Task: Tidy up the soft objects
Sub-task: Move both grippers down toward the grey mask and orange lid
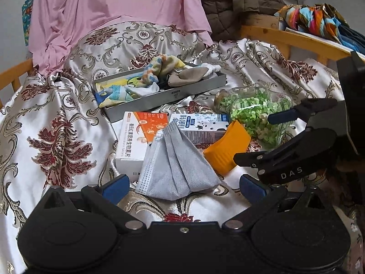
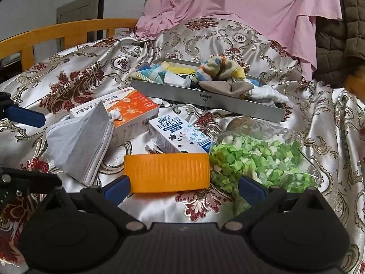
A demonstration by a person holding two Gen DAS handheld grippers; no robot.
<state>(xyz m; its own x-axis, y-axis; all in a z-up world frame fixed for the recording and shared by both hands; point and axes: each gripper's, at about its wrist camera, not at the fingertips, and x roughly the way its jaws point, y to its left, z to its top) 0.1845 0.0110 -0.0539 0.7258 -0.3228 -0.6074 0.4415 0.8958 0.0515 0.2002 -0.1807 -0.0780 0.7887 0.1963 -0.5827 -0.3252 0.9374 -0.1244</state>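
Socks and cloths (image 1: 159, 73) in grey tray (image 1: 164, 96); green bits in jar (image 2: 262, 157); both grippers' fingers spread, empty.

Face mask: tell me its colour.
Grey, with a paler blue-grey folded edge; the face mask shows best in the left wrist view.

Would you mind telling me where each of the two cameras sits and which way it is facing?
Left wrist: on the left gripper, open, looking forward at the grey face mask; the right gripper shows at the right edge.
Right wrist: on the right gripper, open, facing the orange lid; a blue finger pad of the left gripper shows at the left edge.
Shared: mask, lid, grey tray of cloths, jar of green bits.
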